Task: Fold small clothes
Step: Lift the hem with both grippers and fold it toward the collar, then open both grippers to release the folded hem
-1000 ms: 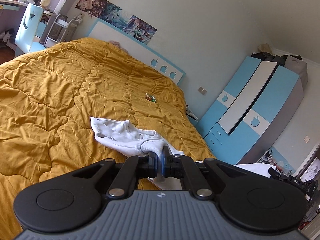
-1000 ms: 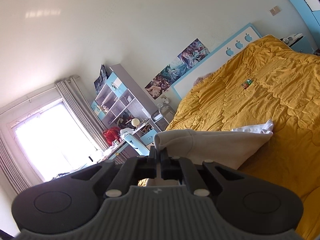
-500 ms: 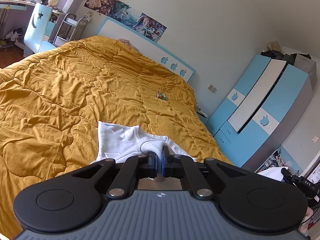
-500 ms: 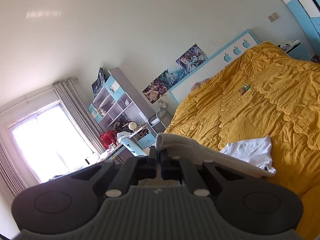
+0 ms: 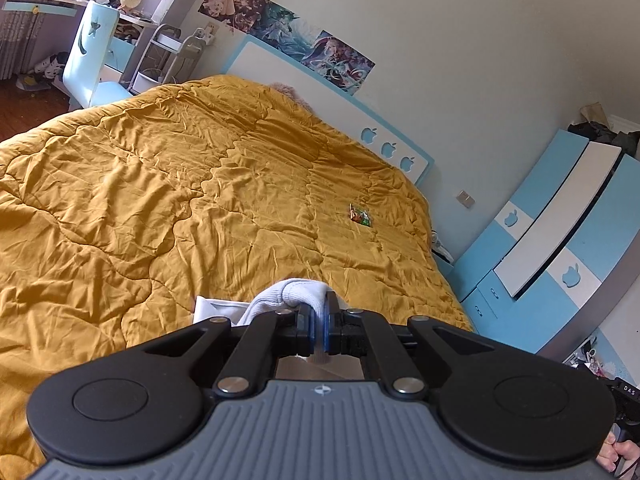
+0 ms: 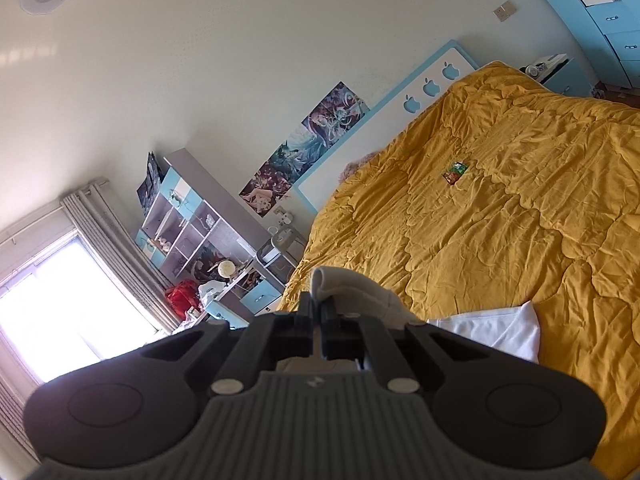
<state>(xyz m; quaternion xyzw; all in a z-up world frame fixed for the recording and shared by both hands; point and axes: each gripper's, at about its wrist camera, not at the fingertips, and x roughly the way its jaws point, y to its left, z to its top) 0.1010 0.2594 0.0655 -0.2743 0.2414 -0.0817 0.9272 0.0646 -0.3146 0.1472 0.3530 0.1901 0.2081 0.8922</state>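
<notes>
I see left gripper [image 5: 319, 322] clenched on ribbed hem of white garment [image 5: 294, 294]; rest of cloth drops below jaws, mostly hidden. Right gripper [image 6: 319, 322] clenched on another edge, beige in shade [image 6: 352, 294]; white panel [image 6: 500, 330] trails right of jaws onto yellow quilt [image 5: 160, 200]. Judgement: fold stroke underway. I keep both pinches level, cloth taut between, lay edge down before releasing. Risk: thin hem slipping.

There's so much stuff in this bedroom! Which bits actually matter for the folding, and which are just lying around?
Part of the job:
- white garment, pinched at both ends
- left gripper, shut on its ribbed edge
- right gripper, shut on another edge
- yellow quilt, the work surface

Just lying about:
- small colourful packet
- blue wardrobe
- posters
- blue chair
</notes>
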